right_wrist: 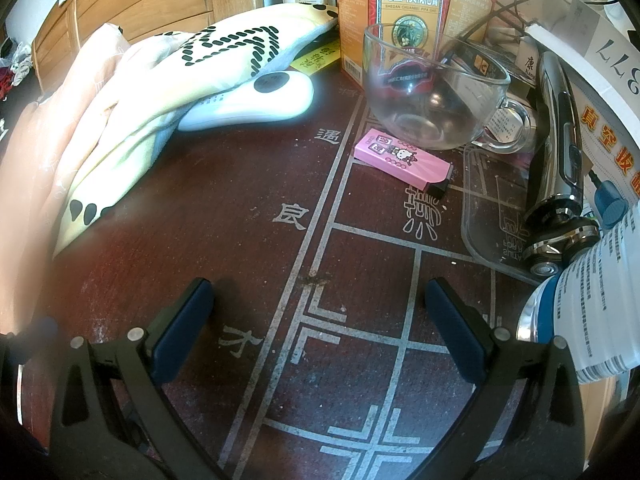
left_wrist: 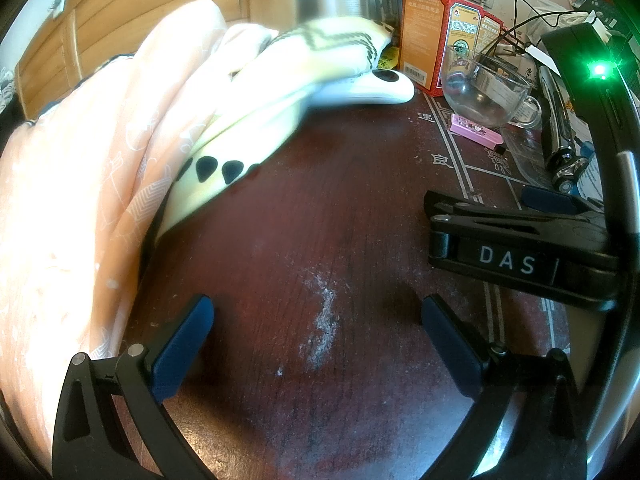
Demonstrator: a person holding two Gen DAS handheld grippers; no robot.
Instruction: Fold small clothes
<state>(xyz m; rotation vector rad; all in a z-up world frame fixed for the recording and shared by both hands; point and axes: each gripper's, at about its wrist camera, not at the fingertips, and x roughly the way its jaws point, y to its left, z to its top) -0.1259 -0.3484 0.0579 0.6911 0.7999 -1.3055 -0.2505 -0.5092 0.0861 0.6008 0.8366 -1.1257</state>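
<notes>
A pale yellow garment with black dot patterns point(left_wrist: 256, 96) point(right_wrist: 168, 92) lies bunched at the left of the dark red table, on top of a peach-coloured cloth point(left_wrist: 80, 184) point(right_wrist: 60, 120). My left gripper point(left_wrist: 316, 336) hovers open over bare tabletop, just right of the peach cloth's edge, holding nothing. The right gripper point(right_wrist: 318, 320) is also open and empty above the printed chessboard lines, with the clothes far to its upper left. In the left wrist view the right gripper's black body point(left_wrist: 520, 248) shows at the right.
A white remote-like device point(left_wrist: 372, 88) point(right_wrist: 256, 104) lies partly under the yellow garment. Behind and right stand a glass cup point(right_wrist: 432, 92), a pink box point(right_wrist: 404, 160), orange medicine boxes point(right_wrist: 404, 12), an electric shaver point(right_wrist: 560, 168) and a plastic bottle point(right_wrist: 592, 312). A wooden cabinet point(left_wrist: 120, 20) backs the table.
</notes>
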